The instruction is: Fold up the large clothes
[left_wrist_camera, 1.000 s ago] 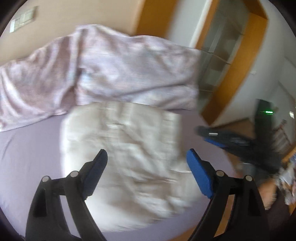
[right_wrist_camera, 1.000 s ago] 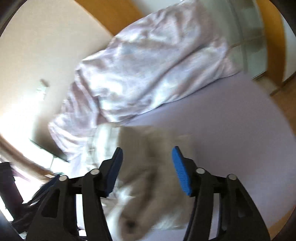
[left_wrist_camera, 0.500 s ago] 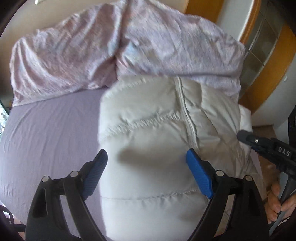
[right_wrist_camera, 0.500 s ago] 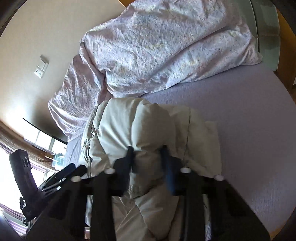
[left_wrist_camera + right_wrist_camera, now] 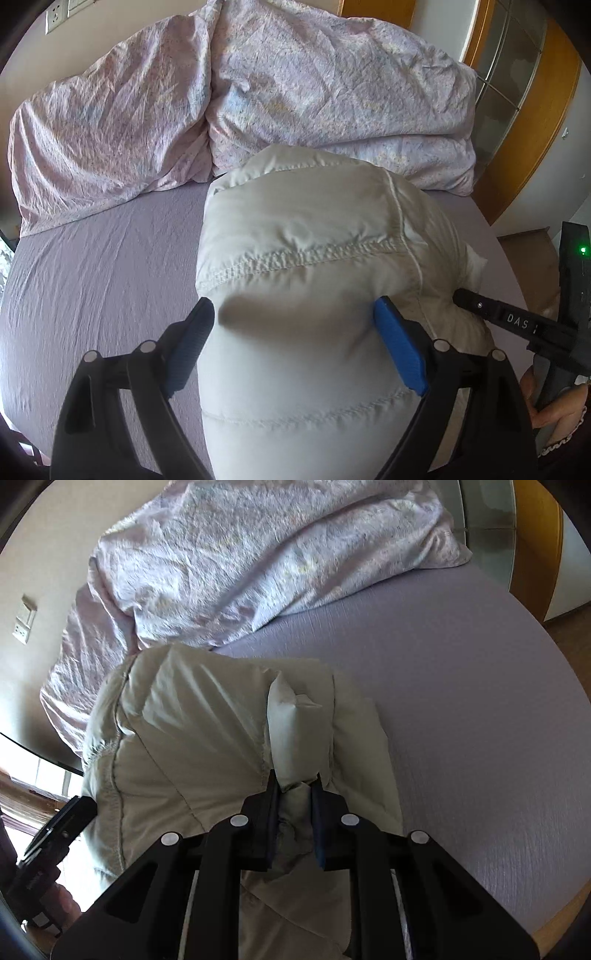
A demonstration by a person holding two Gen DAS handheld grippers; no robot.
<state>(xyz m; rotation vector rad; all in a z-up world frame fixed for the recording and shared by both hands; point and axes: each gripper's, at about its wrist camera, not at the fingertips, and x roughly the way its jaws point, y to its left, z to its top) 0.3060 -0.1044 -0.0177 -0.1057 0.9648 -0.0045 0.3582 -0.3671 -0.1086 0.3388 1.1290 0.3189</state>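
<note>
A puffy white quilted jacket (image 5: 306,236) lies bunched on the lilac bed sheet (image 5: 96,266). My left gripper (image 5: 295,328) is open, its blue-padded fingers standing either side of the jacket's near bulge. In the right wrist view the jacket (image 5: 192,720) fills the lower left. My right gripper (image 5: 294,788) is shut on a pinched fold of the jacket's right edge. The right gripper's body shows in the left wrist view (image 5: 517,325) at the jacket's right side.
A crumpled pink duvet (image 5: 258,99) is heaped along the head of the bed, just behind the jacket. A wooden door frame (image 5: 524,122) and glass panel stand at the right. The bed's right edge (image 5: 554,897) drops to a wooden floor.
Both grippers moved in close to the jacket. My right gripper went from open to shut on a fold of it. The left stayed open, now straddling the near bulge.
</note>
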